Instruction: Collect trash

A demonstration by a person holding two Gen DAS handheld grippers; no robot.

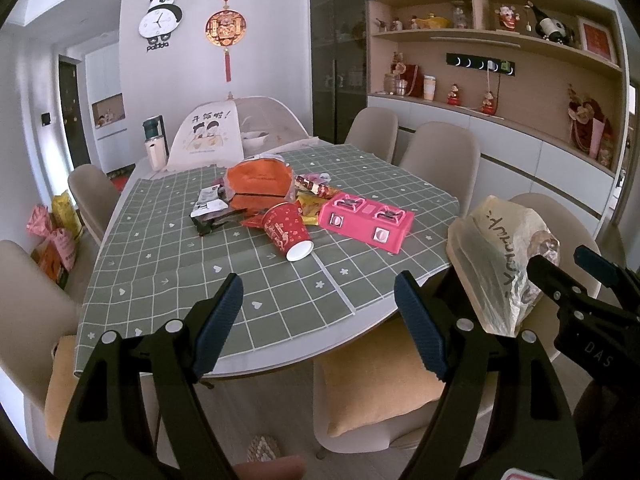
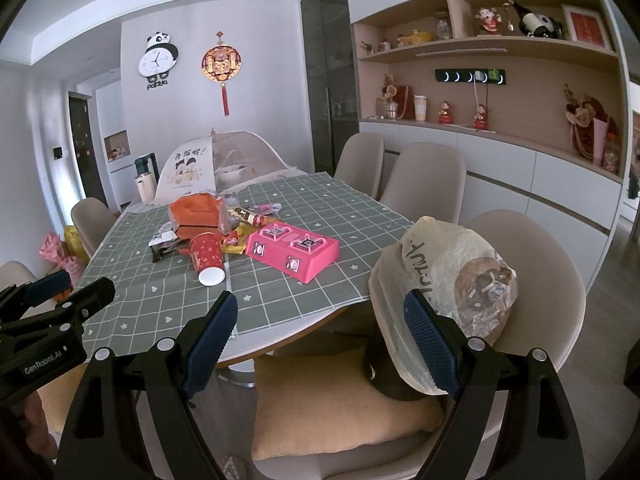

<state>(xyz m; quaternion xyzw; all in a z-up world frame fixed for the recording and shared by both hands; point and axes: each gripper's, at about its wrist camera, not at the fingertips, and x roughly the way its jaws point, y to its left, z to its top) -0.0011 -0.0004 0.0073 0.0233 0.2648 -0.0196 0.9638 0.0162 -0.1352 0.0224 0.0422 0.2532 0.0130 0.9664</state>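
Observation:
A heap of trash lies mid-table on the green checked cloth (image 1: 160, 264): a tipped red paper cup (image 1: 286, 232) (image 2: 206, 254), a crumpled orange bag (image 1: 258, 184) (image 2: 196, 212), dark and yellow wrappers (image 1: 212, 216), and a pink toy stove (image 1: 366, 220) (image 2: 294, 250). A translucent plastic bag (image 1: 500, 264) (image 2: 444, 276) stands off the table's right edge over something dark. My left gripper (image 1: 318, 280) (image 2: 86, 282) hovers open before the near table edge, holding nothing. My right gripper (image 2: 320, 298) (image 1: 560, 260) is open too, its right finger beside the bag.
Beige chairs (image 1: 440, 152) ring the table; the near one carries a tan cushion (image 2: 344, 400). A mesh food cover (image 1: 240, 128) and a thermos (image 1: 154, 144) stand at the far end. Shelves with ornaments (image 1: 500, 40) fill the right wall. Bags (image 1: 56, 232) sit on the floor at left.

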